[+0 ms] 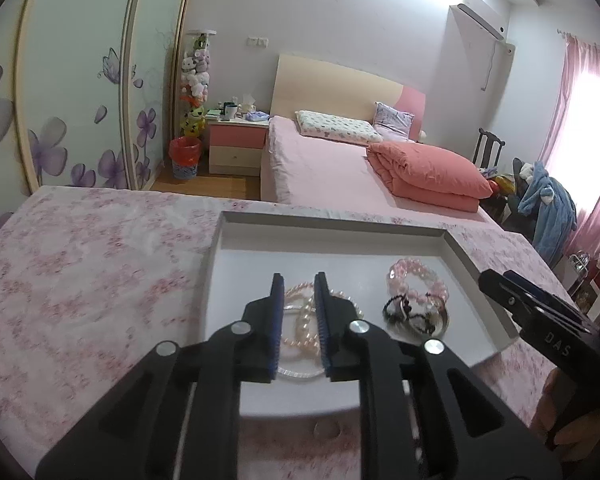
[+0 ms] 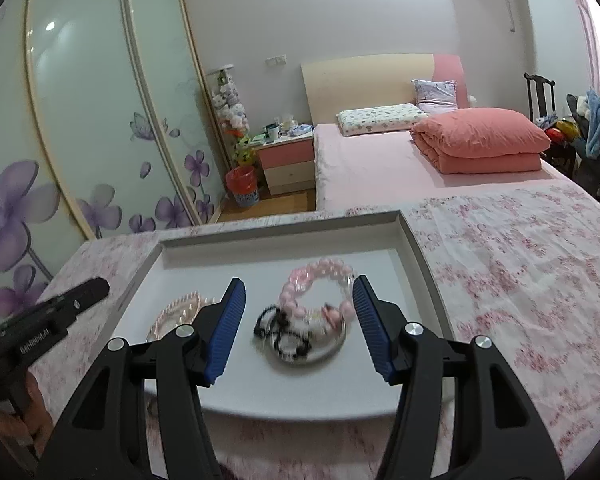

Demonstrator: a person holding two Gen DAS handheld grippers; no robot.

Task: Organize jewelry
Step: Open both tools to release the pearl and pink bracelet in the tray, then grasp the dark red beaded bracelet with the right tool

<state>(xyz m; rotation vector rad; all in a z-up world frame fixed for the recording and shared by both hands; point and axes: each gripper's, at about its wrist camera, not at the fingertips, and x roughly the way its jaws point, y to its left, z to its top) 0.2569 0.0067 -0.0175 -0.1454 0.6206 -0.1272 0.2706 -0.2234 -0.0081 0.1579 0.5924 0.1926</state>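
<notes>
A shallow white tray (image 1: 332,240) lies on a pink floral cloth. In it a pale pearl bracelet (image 1: 304,320) lies on the left. My left gripper (image 1: 299,280) hovers over it with a narrow gap between the blue pads; nothing is held. On the right a pink bead bracelet (image 1: 416,280) lies with a black beaded string (image 1: 404,312) on a silver ring. In the right wrist view my right gripper (image 2: 299,292) is open wide around the pink bead bracelet (image 2: 320,280) and black string (image 2: 280,328), just above them. The pearl bracelet (image 2: 176,312) lies to the left.
The tray (image 2: 420,260) sits on a table with a floral cloth (image 2: 520,280). Behind it stands a bed (image 1: 320,168) with a folded coral quilt (image 1: 424,172). A wardrobe (image 1: 80,100) with flower doors is on the left. A chair with clothes (image 1: 540,192) is on the right.
</notes>
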